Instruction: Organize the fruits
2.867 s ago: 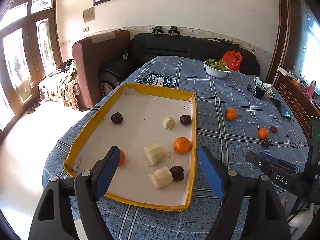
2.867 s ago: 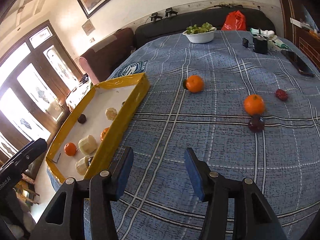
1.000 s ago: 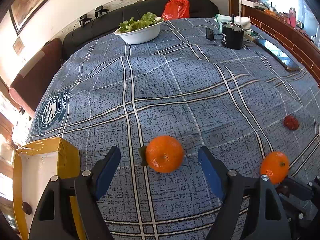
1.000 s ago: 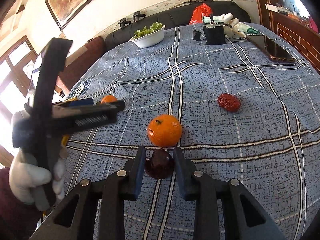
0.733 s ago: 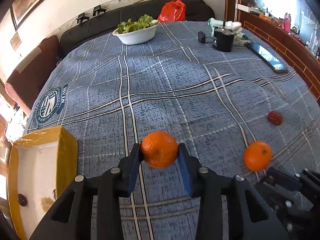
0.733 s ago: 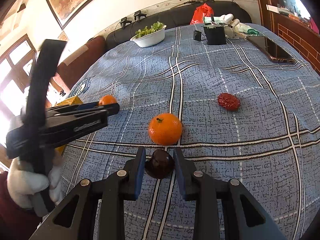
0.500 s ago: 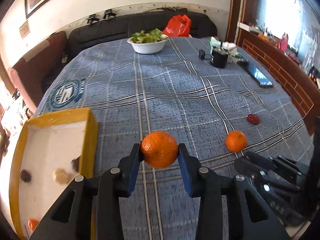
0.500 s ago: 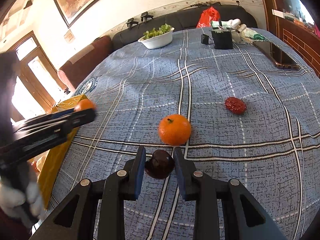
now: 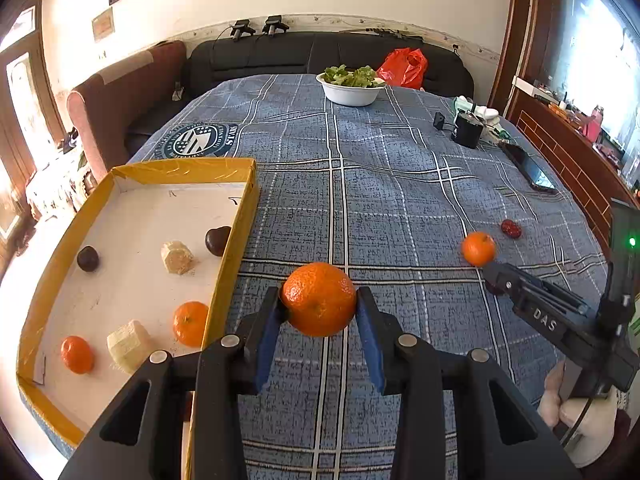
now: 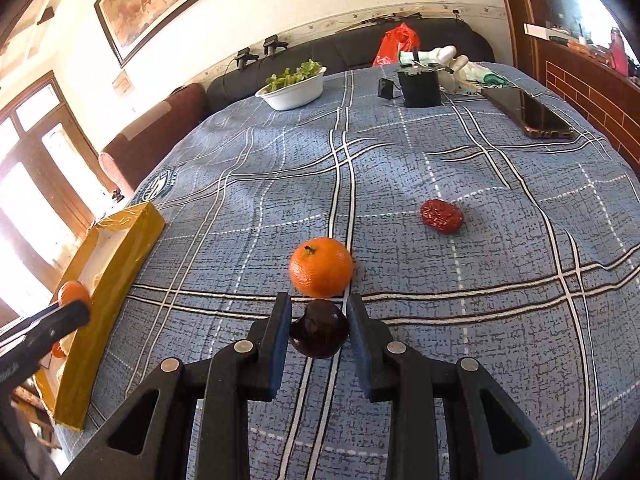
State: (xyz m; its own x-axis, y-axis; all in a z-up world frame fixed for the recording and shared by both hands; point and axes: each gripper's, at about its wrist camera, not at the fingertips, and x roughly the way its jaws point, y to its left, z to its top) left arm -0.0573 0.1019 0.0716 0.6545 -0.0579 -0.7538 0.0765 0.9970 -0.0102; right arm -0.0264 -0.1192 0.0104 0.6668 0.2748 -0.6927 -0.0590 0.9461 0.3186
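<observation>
The left gripper [image 9: 319, 310] is clamped on an orange [image 9: 319, 305], held just right of the yellow tray's [image 9: 236, 236] rim. The right gripper [image 10: 319, 326] is pinching a dark plum [image 10: 319, 334], with another orange [image 10: 321, 267] just beyond it. There's open blue plaid tablecloth [image 10: 500, 280] around them and a red date [image 10: 441, 216] lying apart. The tray's near corner is cut off.
</observation>
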